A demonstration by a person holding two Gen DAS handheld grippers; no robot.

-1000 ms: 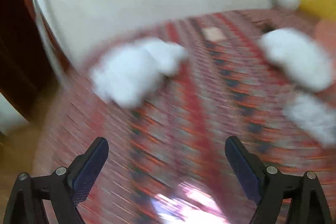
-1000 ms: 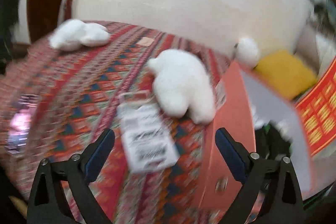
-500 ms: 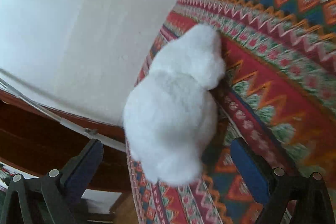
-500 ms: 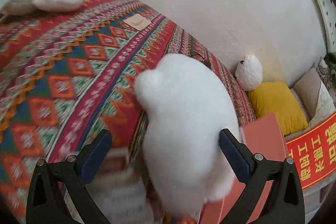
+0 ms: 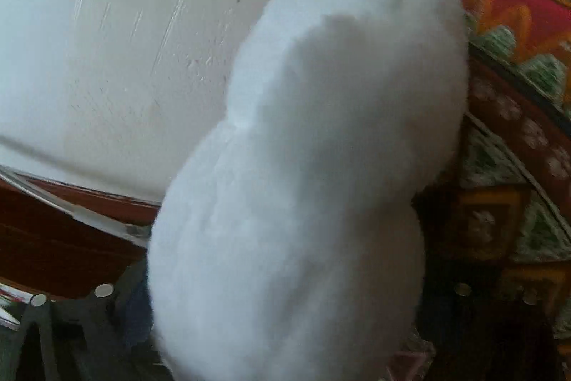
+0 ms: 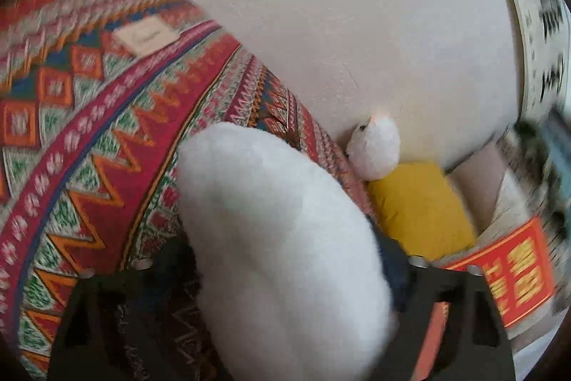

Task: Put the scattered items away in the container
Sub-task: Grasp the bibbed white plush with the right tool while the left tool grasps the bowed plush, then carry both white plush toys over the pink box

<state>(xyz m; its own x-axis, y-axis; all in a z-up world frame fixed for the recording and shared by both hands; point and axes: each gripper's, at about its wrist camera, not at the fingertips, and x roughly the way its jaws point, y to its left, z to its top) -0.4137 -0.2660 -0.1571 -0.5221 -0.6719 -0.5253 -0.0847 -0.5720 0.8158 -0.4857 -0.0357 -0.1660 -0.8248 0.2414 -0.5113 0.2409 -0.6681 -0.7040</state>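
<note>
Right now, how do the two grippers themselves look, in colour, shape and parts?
Both are black angular frames with silver round bolts at the joints. The right gripper has dark blue pads; the left gripper shows a bluish pad, blurred. No cables, markings or sleeves are visible.

**A patterned bedspread and what we find on it**

We see a surface covered by a woven spread (image 6: 107, 145) in red, orange, green and blue zigzag and diamond bands, running up against a white wall. A white plush toy (image 6: 282, 256) lies on it in the right wrist view, and another white plush toy (image 5: 314, 166) lies near its edge by the wall in the left wrist view. A small cream label (image 6: 146, 36) lies flat on the cloth farther back. At the far end we find a small white plush with an orange tip (image 6: 374, 145), just beside a yellow cushion (image 6: 421, 206); whether these rest on the spread we cannot tell.
</note>
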